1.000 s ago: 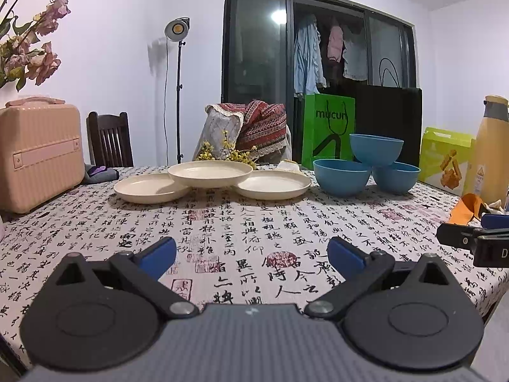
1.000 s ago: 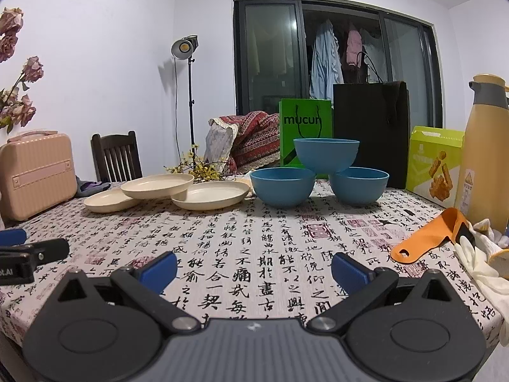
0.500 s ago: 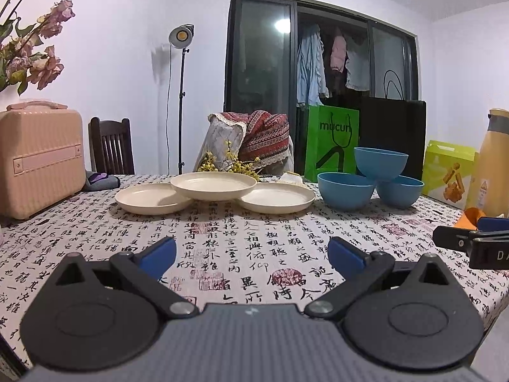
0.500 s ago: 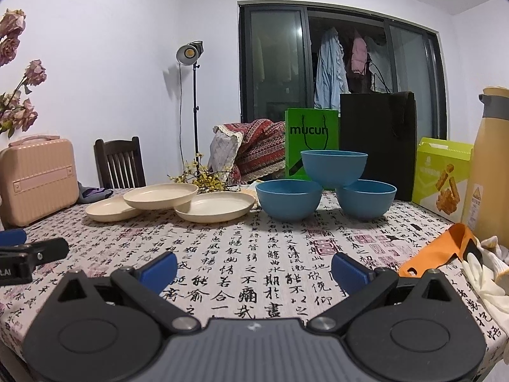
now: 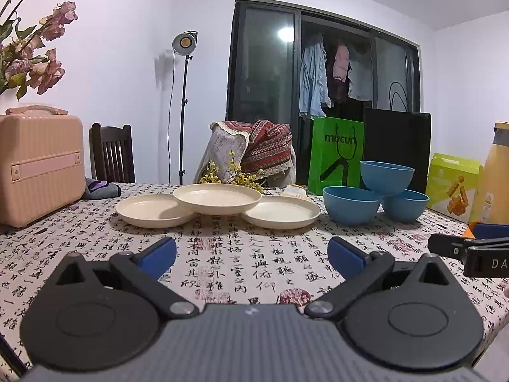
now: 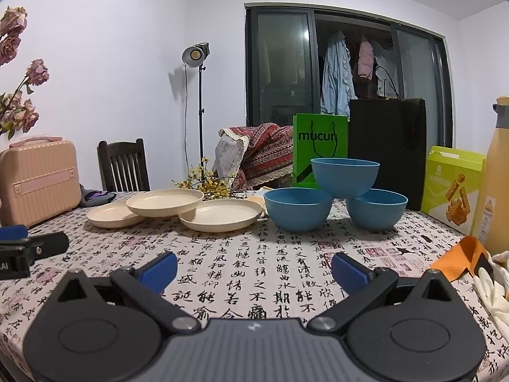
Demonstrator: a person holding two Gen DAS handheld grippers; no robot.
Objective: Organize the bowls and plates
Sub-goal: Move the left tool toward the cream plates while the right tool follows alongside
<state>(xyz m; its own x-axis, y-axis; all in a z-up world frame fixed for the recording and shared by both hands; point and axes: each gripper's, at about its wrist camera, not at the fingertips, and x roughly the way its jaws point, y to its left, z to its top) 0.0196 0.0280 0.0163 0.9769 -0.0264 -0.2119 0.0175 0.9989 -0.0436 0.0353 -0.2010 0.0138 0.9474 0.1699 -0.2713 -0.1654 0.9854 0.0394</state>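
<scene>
Both the left tongs and the right tongs are held level and low over the near edge of the surface, side by side, each spread wide and empty. Toward the far edge, three cream plates overlap, the middle one propped on the other two. Just right of them, three blue bowls form a pyramid.

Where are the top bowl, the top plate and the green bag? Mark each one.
top bowl (image 6: 345,178), right wrist view, on its outer wall.
top plate (image 5: 217,198), left wrist view, on its inner floor.
green bag (image 6: 319,149), right wrist view, on its printed front.
</scene>
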